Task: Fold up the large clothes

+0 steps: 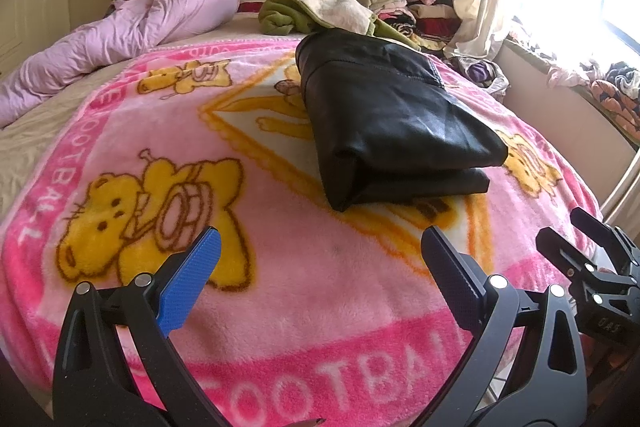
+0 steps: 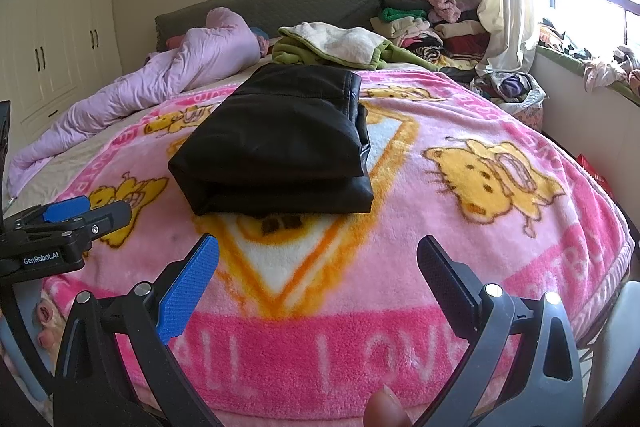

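Note:
A black leather-like garment [image 1: 384,123] lies folded into a thick rectangle on the pink cartoon blanket [image 1: 280,287]; it also shows in the right wrist view [image 2: 280,143]. My left gripper [image 1: 320,239] is open and empty, held above the blanket short of the garment's near edge. My right gripper [image 2: 318,247] is open and empty, also short of the garment. The right gripper shows at the right edge of the left wrist view [image 1: 564,227], and the left gripper shows at the left edge of the right wrist view [image 2: 92,207].
A crumpled lilac duvet [image 1: 132,31] lies at the far left of the bed. A green and cream garment [image 1: 320,7] lies behind the black one. Piles of clothes [image 2: 432,27] fill the far right corner and the windowsill [image 2: 592,63]. Wardrobes [image 2: 52,39] stand at left.

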A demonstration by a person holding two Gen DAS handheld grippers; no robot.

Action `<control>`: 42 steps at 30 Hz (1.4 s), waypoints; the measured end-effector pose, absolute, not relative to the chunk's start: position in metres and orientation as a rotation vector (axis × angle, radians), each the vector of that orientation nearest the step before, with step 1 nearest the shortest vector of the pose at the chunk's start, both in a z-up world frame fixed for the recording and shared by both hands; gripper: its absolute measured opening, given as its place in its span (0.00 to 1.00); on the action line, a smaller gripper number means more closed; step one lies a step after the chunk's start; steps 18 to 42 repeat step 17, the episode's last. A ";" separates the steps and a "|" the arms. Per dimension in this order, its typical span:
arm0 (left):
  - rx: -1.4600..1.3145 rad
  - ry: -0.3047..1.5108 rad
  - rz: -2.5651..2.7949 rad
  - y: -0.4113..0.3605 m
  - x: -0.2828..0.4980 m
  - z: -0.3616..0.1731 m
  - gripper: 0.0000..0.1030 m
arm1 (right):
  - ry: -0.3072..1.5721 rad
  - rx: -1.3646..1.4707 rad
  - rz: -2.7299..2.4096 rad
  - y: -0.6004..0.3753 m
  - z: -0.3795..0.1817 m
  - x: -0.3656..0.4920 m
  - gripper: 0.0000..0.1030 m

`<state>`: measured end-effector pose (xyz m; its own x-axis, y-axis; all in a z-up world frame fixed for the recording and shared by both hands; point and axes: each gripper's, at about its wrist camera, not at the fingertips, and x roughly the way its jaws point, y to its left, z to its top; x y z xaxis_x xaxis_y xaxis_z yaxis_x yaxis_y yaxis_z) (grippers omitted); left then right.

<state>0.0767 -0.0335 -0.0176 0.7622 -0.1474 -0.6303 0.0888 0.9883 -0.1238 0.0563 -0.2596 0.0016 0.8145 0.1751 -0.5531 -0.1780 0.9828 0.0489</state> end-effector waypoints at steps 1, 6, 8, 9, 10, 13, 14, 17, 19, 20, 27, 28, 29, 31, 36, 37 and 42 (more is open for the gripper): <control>-0.091 0.695 -0.127 -0.031 0.077 -0.018 0.91 | 0.589 -0.005 0.188 -0.260 0.002 0.057 0.96; -0.107 0.708 -0.098 -0.019 0.080 -0.020 0.91 | 0.593 0.015 0.155 -0.267 -0.001 0.056 0.96; -0.132 0.699 -0.057 -0.006 0.082 -0.018 0.91 | 0.598 0.035 0.116 -0.279 -0.002 0.055 0.96; -0.148 0.707 -0.031 0.000 0.085 -0.017 0.91 | 0.595 0.039 0.095 -0.286 -0.001 0.055 0.96; -0.188 0.725 0.011 0.023 0.092 -0.013 0.91 | 0.590 0.046 0.062 -0.297 0.000 0.055 0.96; -0.283 0.740 0.118 0.094 0.112 -0.003 0.91 | 0.576 0.094 -0.088 -0.355 0.002 0.053 0.96; -0.314 0.744 0.184 0.133 0.120 0.000 0.91 | 0.566 0.108 -0.194 -0.390 0.000 0.051 0.96; -0.345 0.746 0.427 0.250 0.135 0.000 0.91 | 0.590 0.176 -0.448 -0.485 -0.013 0.047 0.96; -0.345 0.746 0.427 0.250 0.135 0.000 0.91 | 0.590 0.176 -0.448 -0.485 -0.013 0.047 0.96; -0.345 0.746 0.427 0.250 0.135 0.000 0.91 | 0.590 0.176 -0.448 -0.485 -0.013 0.047 0.96; -0.345 0.746 0.427 0.250 0.135 0.000 0.91 | 0.590 0.176 -0.448 -0.485 -0.013 0.047 0.96; -0.345 0.746 0.427 0.250 0.135 0.000 0.91 | 0.590 0.176 -0.448 -0.485 -0.013 0.047 0.96; -0.345 0.746 0.427 0.250 0.135 0.000 0.91 | 0.590 0.176 -0.448 -0.485 -0.013 0.047 0.96; -0.345 0.746 0.427 0.250 0.135 0.000 0.91 | 0.590 0.176 -0.448 -0.485 -0.013 0.047 0.96; -0.345 0.746 0.427 0.250 0.135 0.000 0.91 | 0.590 0.176 -0.448 -0.485 -0.013 0.047 0.96; -0.345 0.746 0.427 0.250 0.135 0.000 0.91 | 0.590 0.176 -0.448 -0.485 -0.013 0.047 0.96; -0.345 0.746 0.427 0.250 0.135 0.000 0.91 | 0.590 0.176 -0.448 -0.485 -0.013 0.047 0.96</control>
